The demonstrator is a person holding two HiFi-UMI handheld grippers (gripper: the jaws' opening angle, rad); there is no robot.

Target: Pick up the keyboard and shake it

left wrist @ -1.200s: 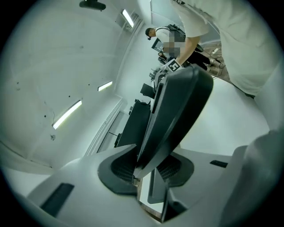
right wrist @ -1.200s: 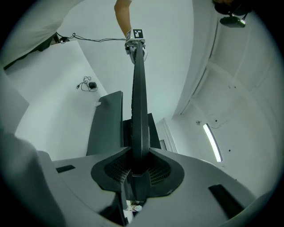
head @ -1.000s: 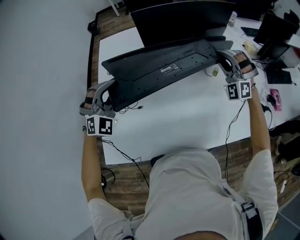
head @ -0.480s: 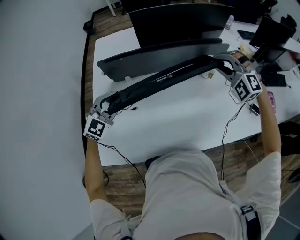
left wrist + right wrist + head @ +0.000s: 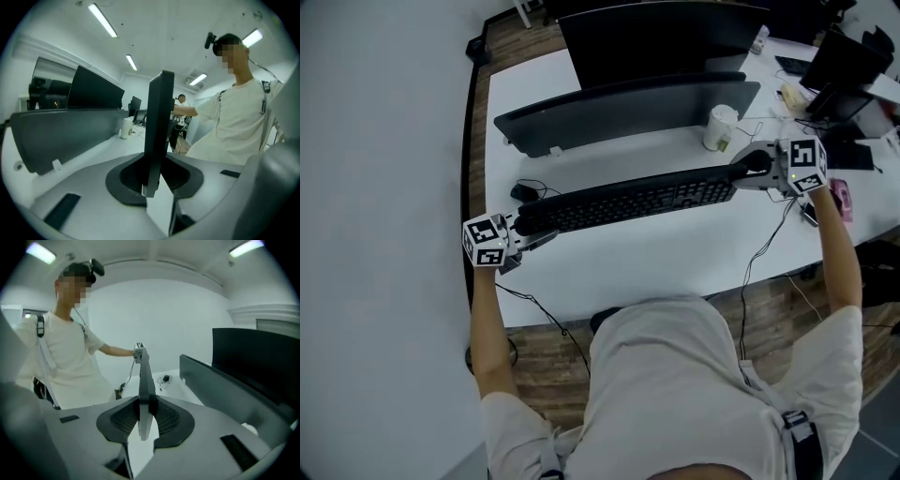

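Keyboard: keys up, over the counter, one end inside each pair of jaws.
Left gripper: jaws squeeze the keyboard's left end.
Right gripper: jaws squeeze its right end.

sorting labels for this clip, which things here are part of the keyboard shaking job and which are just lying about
In the job: long black plastic keyboard; left gripper and right gripper, each shut on one end.
Lying about: white lidded cup; small black object with a cable; dark grey desk shelf; black monitor.
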